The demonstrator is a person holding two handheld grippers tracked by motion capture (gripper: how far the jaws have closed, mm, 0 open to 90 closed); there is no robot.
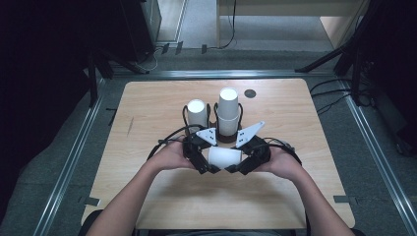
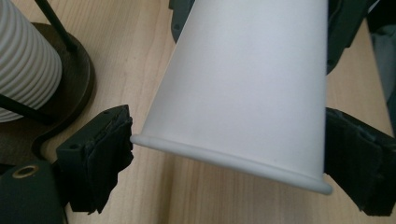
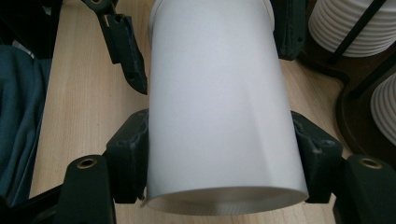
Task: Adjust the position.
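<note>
A: Near the table's middle, white cup (image 1: 224, 158) lies sideways between both grippers.
B: Jaws?
A: Right gripper (image 3: 219, 135) clamps it; left gripper (image 2: 231, 163) brackets the rim, grip unclear. Handover, probably: one side lets go.

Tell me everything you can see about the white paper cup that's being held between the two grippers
The plain white paper cup is smooth, tapered, with a rolled rim at its wide mouth, and looks undamaged. It lies on its side above the light wooden table, just in front of the dark wire holder with ribbed white cups. The left gripper stands around its rim end, one pad touching the rim; the right gripper clamps its body from both sides.
</note>
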